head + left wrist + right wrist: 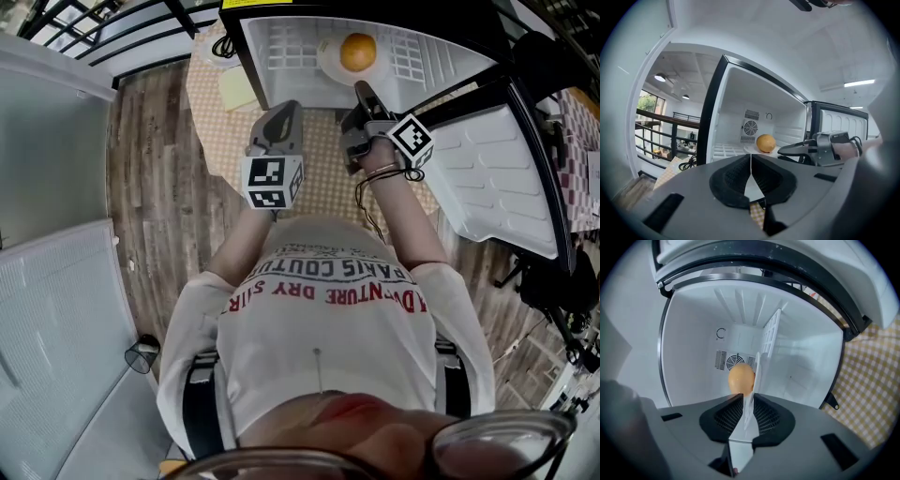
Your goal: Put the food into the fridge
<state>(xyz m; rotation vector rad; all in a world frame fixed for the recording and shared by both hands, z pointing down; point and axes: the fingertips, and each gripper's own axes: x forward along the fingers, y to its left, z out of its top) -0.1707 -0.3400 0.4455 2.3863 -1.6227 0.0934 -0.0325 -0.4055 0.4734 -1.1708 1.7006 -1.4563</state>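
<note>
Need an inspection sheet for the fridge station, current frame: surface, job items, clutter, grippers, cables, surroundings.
Surface: table with checked cloth, carrying the open fridge.
Job's things: orange on a white plate, on the fridge shelf.
Clutter: yellow paper on the cloth, left of the fridge.
Grippers: left gripper jaws shut, empty, outside the fridge; right gripper jaws slightly apart either side of the plate's rim.
Cables: black cable coiled beside the fridge; thin cord hanging from the right gripper.
Surroundings: fridge door swung open on the right; railing; wood floor.
</note>
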